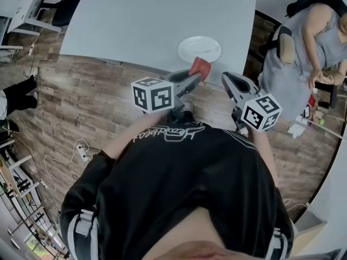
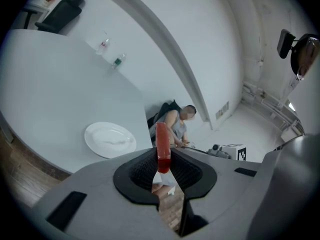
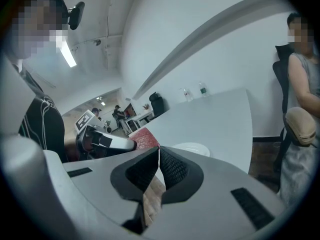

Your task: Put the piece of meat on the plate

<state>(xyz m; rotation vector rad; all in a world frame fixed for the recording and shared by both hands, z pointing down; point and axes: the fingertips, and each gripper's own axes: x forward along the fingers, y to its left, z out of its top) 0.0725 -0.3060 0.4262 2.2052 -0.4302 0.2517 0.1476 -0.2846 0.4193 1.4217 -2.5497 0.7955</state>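
A flat red piece of meat stands on edge between the jaws of my left gripper, which is shut on it just short of the table's near edge. In the left gripper view the meat rises upright from the pads, and the white plate lies on the table ahead and to the left. The plate holds nothing and sits close behind the meat. My right gripper hangs beside the left one, jaws shut on nothing. The right gripper view shows the meat and the plate.
The pale table stretches away beyond the plate. A person sits in a chair at the right, near the table's corner. Two small bottles stand far back on the table. Wooden floor lies below, with a cable on it.
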